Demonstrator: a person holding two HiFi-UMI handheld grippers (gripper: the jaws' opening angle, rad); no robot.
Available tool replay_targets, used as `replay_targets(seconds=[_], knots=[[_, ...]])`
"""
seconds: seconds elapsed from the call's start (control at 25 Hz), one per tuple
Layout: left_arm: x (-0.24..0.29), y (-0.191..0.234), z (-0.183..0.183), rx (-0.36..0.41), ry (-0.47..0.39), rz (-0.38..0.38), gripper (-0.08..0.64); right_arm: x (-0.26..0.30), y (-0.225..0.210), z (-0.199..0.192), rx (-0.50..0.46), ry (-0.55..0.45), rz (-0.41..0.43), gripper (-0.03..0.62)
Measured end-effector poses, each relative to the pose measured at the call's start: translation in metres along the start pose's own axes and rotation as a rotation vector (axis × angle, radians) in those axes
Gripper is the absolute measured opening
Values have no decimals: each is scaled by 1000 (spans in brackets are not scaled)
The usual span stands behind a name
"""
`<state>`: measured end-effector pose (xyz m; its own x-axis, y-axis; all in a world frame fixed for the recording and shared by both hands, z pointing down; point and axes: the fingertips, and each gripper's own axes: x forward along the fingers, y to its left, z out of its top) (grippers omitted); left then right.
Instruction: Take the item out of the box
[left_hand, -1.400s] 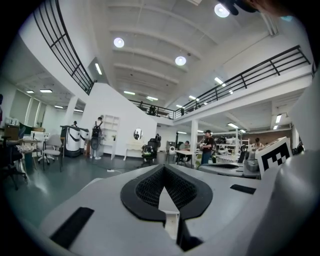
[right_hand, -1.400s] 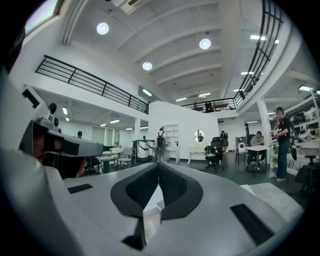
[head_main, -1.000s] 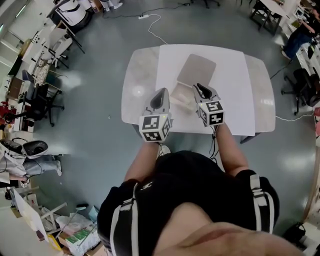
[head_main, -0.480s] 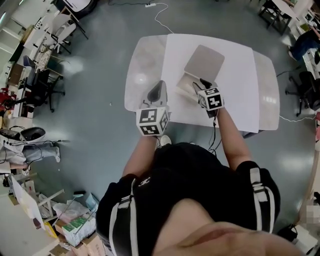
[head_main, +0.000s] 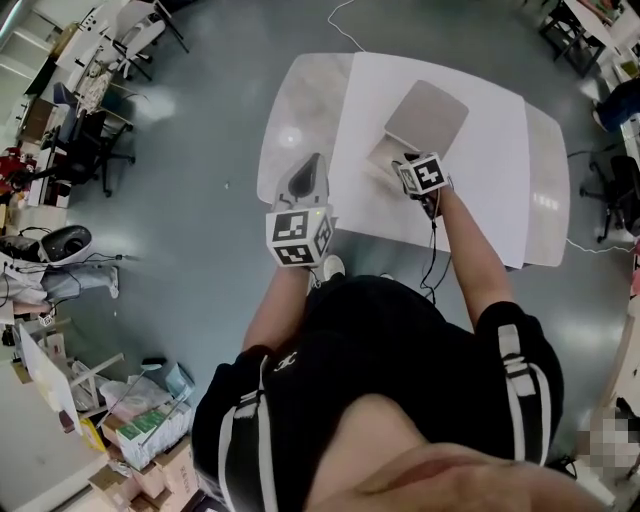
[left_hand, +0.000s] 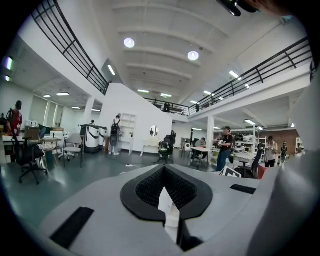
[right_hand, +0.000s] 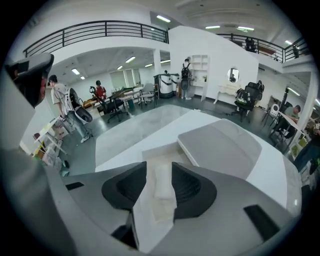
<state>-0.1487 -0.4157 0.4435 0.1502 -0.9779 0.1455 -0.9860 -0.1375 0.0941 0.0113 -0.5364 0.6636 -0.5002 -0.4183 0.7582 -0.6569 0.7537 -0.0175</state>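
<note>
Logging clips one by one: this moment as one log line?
right gripper: jaws just opening, white item seen between them, ungripped, in open box | left gripper: shut, left of box

R gripper jaws just opening; white item between, above box.

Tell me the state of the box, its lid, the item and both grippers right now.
box: open.
lid: off the opening, lying flat next to the box.
white item: lying in the box, not gripped.
right gripper: fingers have just been opening, now apart over the item, not pressing it.
left gripper: fingers together, nothing held.
</note>
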Motion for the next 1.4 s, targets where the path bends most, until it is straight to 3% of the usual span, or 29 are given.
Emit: replay_targets(seconds=[0.32,0.88,1.16,1.4], knots=[[-2,21,-6,-10,18,47,12,42,0,-17,-74,186,51,150],[-9,52,-12,-21,42,121,12,85,-5,-35,-65,400,82,153],[-9,60,-14,-21,47,135,12,101,-10,-44,-25,452,55,150],[-12,67,-14,-21,32,135,12,94,-5,-35,-39,420,20,141]])
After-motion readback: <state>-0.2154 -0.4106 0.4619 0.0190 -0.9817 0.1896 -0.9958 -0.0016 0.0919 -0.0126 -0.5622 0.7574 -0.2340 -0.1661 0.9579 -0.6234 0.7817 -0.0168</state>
